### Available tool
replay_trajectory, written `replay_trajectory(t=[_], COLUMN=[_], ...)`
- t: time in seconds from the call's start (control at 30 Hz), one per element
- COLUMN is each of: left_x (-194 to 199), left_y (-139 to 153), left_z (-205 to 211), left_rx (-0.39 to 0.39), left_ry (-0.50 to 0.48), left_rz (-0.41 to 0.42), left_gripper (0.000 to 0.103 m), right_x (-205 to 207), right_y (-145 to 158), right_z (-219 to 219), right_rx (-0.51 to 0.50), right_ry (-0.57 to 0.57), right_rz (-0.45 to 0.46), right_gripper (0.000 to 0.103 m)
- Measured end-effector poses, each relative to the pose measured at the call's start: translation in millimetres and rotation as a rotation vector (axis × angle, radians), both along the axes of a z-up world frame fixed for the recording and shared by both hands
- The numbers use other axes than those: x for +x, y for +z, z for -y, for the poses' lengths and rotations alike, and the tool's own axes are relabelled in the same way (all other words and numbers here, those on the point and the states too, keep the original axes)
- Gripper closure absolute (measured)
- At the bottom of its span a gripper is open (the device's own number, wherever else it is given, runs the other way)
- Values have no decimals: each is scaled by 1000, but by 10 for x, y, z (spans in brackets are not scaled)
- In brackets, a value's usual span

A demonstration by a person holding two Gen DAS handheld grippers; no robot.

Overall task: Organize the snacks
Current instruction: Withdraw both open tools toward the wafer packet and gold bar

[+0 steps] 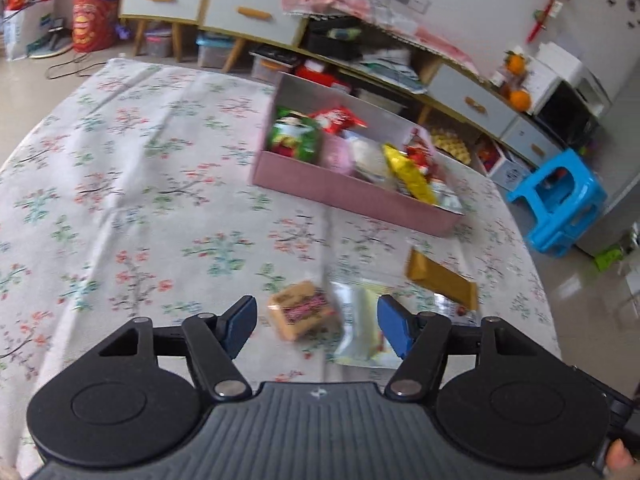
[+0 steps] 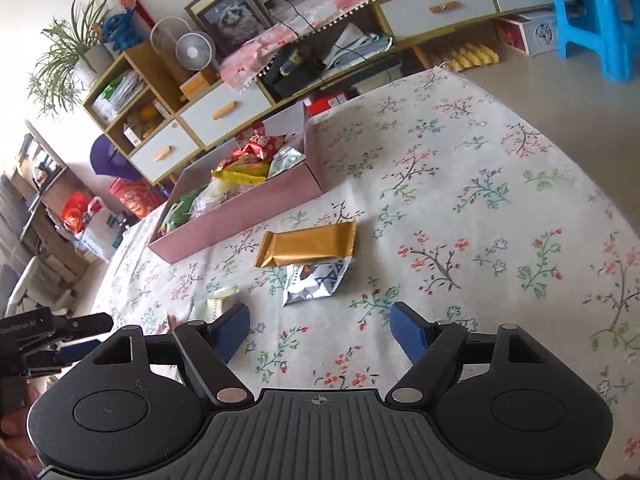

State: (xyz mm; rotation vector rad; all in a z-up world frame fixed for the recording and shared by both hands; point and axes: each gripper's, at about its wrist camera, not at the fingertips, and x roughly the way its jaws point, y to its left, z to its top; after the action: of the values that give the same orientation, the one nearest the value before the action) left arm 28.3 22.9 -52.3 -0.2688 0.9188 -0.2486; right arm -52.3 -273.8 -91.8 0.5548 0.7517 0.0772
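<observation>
A pink box (image 1: 348, 192) full of snack packets stands on the floral tablecloth (image 1: 120, 160). My left gripper (image 1: 316, 320) is open low over the cloth, with a tan biscuit packet (image 1: 304, 312) and a pale silvery packet (image 1: 360, 324) lying between its fingers, untouched by the pads. A gold bar (image 1: 440, 276) lies just beyond. In the right wrist view my right gripper (image 2: 320, 320) is open with nothing between its fingers. Just ahead of it lie a silver-and-blue packet (image 2: 316, 280), the gold bar (image 2: 308, 244) and the pink box (image 2: 240, 204). The left gripper (image 2: 60, 340) shows at the left edge.
A blue plastic stool (image 1: 560, 200) stands on the floor past the table's right edge. Behind the table runs a low cabinet with white drawers (image 1: 208, 4) and cluttered shelves. Bare cloth stretches to the left of the box and on the right side of the right wrist view.
</observation>
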Motion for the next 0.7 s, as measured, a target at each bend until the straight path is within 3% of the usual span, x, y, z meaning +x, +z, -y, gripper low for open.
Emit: replay_trajectory(t=[0.2, 0.43, 0.53, 0.63, 0.7], left_x=[15, 142, 189, 244, 271], left_y=[-18, -31, -152, -292, -335], left_z=[301, 591, 734, 773, 774], left_rx=[49, 47, 47, 35, 65], left_ry=[-100, -190, -239, -231, -226], left_rz=[-2, -11, -21, -53, -39], left_gripper=[52, 52, 46, 47, 41], right_x=[89, 253, 328, 384, 420], right_y=[-85, -77, -61, -63, -64], right_z=[41, 59, 10, -11, -15], right_rx=[46, 75, 38, 11, -7], right_ry=[-27, -64, -59, -70, -72], right_rz=[-22, -22, -18, -21, -20], right_gripper=[24, 24, 24, 24, 24])
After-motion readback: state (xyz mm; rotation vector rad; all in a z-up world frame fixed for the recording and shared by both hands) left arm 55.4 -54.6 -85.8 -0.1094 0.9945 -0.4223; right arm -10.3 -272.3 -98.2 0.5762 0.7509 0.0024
